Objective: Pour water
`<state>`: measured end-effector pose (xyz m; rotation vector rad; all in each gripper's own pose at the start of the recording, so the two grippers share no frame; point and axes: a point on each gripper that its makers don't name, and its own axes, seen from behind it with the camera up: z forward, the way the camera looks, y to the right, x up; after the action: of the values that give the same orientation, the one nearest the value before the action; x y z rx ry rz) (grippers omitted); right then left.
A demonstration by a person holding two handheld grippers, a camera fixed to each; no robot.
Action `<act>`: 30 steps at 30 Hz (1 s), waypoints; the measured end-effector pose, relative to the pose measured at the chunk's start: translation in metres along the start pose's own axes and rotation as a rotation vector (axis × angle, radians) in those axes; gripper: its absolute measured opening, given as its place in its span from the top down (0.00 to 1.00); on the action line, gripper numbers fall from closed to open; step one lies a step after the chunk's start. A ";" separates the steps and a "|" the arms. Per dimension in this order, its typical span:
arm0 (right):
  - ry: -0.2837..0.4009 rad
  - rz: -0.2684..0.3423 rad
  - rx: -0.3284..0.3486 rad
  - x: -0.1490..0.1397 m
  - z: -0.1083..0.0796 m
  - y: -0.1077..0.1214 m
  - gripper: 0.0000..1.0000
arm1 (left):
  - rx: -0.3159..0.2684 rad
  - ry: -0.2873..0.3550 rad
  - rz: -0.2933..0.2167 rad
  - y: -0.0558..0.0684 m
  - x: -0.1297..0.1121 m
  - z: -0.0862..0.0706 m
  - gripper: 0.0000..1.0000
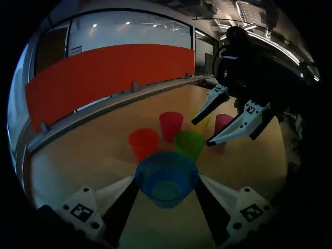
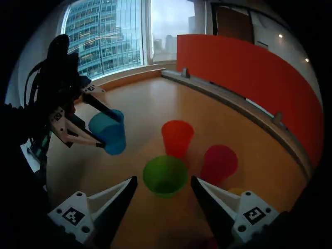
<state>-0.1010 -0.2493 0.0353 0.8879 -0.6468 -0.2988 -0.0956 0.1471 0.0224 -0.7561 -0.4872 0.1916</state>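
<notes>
Translucent blue cup (image 1: 167, 182), wide at the rim and tapering to a smaller base, mouth turned up toward the left gripper view's camera, a paler round patch deep inside; no telling whether water or only the bottom. Pinched on both sides by the left gripper (image 1: 167, 177), jaws closed in on the cup wall just under the rim, white fingers with black inner faces, a square black-and-white marker on each. In the right gripper view, close to upright and held from the side, well to the left of the other cups, toward the window (image 2: 108, 37) end of the wooden table (image 2: 232, 124); unclear whether standing on the wood or raised just above it. Beyond the blue one, in a tight cluster: orange cup (image 1: 144, 143), red cup (image 1: 171, 124), green cup (image 1: 189, 144), pink cup (image 1: 223, 121), plus a sliver of a yellow cup (image 1: 203, 126) behind, each standing on the table. Right gripper (image 1: 201, 133) extended in from the far right of the left gripper view, angled downward over the cluster, tips near the yellow and pink cups, jaws spread wide, nothing pressed or held between them. From its own camera, green cup framed between the two spread fingers, touched by neither. Behind it a person (image 1: 249, 66) in dark clothing, hand lost in shadow. Long orange panel (image 1: 108, 79) along the table's far edge.
</notes>
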 end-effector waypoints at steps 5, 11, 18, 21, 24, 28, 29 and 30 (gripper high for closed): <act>-0.011 -0.004 -0.002 -0.001 0.005 -0.001 0.00 | 0.004 0.013 0.001 -0.001 0.005 -0.003 0.14; -0.026 -0.014 -0.007 -0.004 0.013 -0.001 0.00 | 0.008 0.018 0.002 -0.002 0.006 -0.007 0.14; -0.039 -0.015 -0.016 -0.007 0.023 0.000 0.00 | 0.013 0.019 0.003 -0.003 0.006 -0.011 0.14; -0.043 -0.012 -0.020 -0.008 0.027 0.001 0.00 | 0.016 0.021 0.002 -0.004 0.007 -0.012 0.14; -0.047 -0.010 -0.023 -0.010 0.032 0.002 0.00 | 0.019 0.023 0.001 -0.005 0.007 -0.013 0.14; -0.051 -0.001 -0.028 -0.010 0.038 0.002 0.00 | 0.023 0.024 0.000 -0.007 0.007 -0.015 0.14; -0.052 0.001 -0.028 -0.011 0.039 0.002 0.00 | 0.024 0.024 0.000 -0.007 0.007 -0.015 0.14; -0.053 0.004 -0.028 -0.011 0.040 0.002 0.00 | 0.024 0.024 0.000 -0.007 0.007 -0.015 0.14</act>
<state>-0.1353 -0.2677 0.0509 0.8544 -0.6918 -0.3281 -0.0824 0.1352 0.0198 -0.7340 -0.4616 0.1882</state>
